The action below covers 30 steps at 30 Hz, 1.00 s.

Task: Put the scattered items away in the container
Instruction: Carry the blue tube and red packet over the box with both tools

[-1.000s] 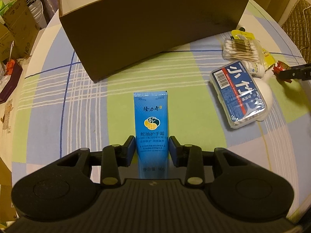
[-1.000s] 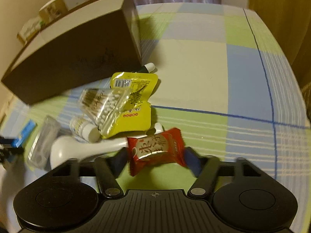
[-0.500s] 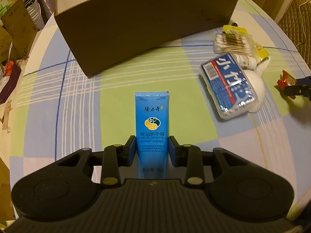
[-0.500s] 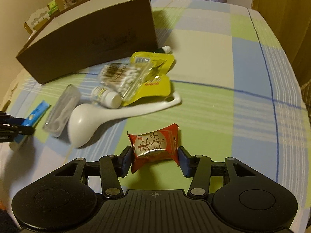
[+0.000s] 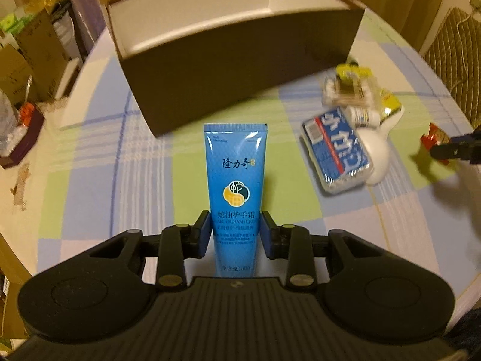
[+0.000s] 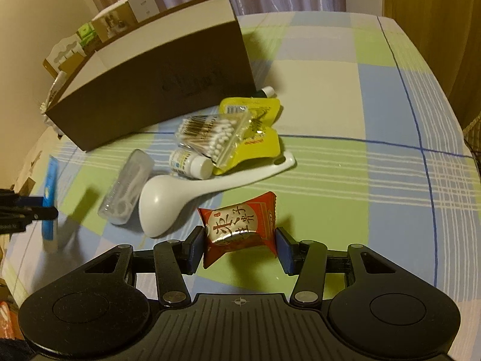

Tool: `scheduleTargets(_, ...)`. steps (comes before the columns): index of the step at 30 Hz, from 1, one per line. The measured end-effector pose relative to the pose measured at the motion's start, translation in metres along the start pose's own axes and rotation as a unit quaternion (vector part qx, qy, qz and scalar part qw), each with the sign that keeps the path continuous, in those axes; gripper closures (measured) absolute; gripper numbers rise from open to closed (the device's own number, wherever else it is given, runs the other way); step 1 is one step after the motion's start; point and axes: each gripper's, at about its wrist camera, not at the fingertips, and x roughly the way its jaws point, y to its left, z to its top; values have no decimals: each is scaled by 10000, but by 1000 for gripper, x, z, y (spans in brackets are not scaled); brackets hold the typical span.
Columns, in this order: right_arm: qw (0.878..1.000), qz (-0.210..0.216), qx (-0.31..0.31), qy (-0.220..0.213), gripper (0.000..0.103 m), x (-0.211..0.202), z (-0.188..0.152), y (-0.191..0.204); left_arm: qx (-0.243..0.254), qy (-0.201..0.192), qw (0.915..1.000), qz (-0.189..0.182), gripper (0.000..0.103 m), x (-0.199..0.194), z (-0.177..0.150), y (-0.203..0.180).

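Left tongs (image 5: 236, 230) grip a blue tube (image 5: 235, 177) near its lower end, one blue pad pressed to each side; the tube points away from the camera, raised above the checked surface (image 5: 126, 186), its crimped end just short of the near wall of the brown box (image 5: 240, 69). The box stands open at the far side of the surface, its pale inside showing from this raised, downward-looking view. Right tongs (image 6: 239, 248) grip a red snack packet (image 6: 239, 228) by its two sides, held clear of the surface with its shadow beneath; this view looks down and forward across the surface.

Remaining items lie in a loose cluster right of the box's near corner: a clear plastic case (image 6: 127, 186) with a blue label (image 5: 336, 147), a white ladle (image 6: 192, 192) with its bowl towards the near side, a small white bottle (image 6: 192, 164) lying on its side, a bag of cotton swabs (image 6: 210, 138) resting on a yellow pouch (image 6: 255, 129), and a small capped tube (image 6: 266, 91) touching the box's corner. In the left wrist view the right tongs (image 5: 454, 150) appear at the far right edge, well apart from the left tongs. Cartons (image 5: 27, 51) stand beyond the surface on the left.
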Motion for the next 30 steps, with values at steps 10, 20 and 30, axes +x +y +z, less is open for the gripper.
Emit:
scheduleTargets(10, 9998, 117, -128, -59, 51, -3, 1, 11, -54, -574, 9983, 75, 74, -33, 12, 0)
scheduleTargets(20, 9997, 125, -189, -65, 51, -5, 3, 12, 12, -803, 9968, 3, 74, -47, 20, -5)
scheduleTargets(30, 9997, 143, -195, -32, 51, -5, 3, 14, 103, -971, 9952, -71, 74, -56, 32, -6)
